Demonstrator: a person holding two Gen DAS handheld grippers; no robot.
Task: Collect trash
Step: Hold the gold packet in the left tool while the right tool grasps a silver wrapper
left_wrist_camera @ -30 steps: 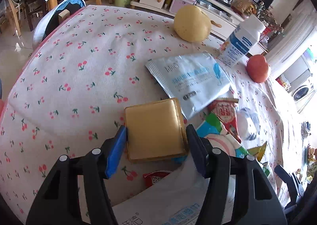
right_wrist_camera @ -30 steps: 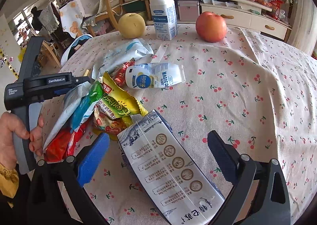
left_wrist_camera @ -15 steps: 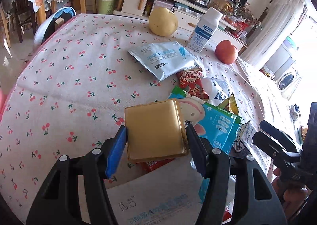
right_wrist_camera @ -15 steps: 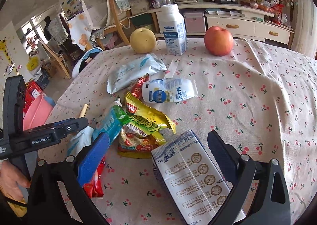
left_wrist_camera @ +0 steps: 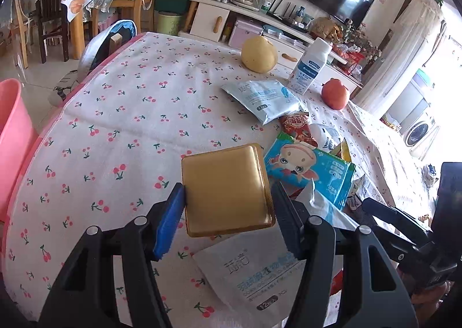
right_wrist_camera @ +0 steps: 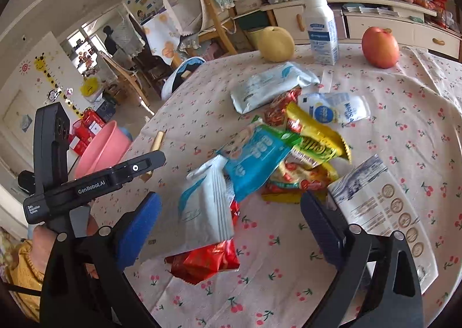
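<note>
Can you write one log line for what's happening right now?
left gripper: shut on gold box | right gripper: open, empty | pink bin: beside table

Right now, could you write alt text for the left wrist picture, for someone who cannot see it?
The left gripper holds a flat gold square box between its fingers above a cherry-print tablecloth. Beyond lie snack wrappers, a yellow pear, a milk bottle and a red apple.
</note>
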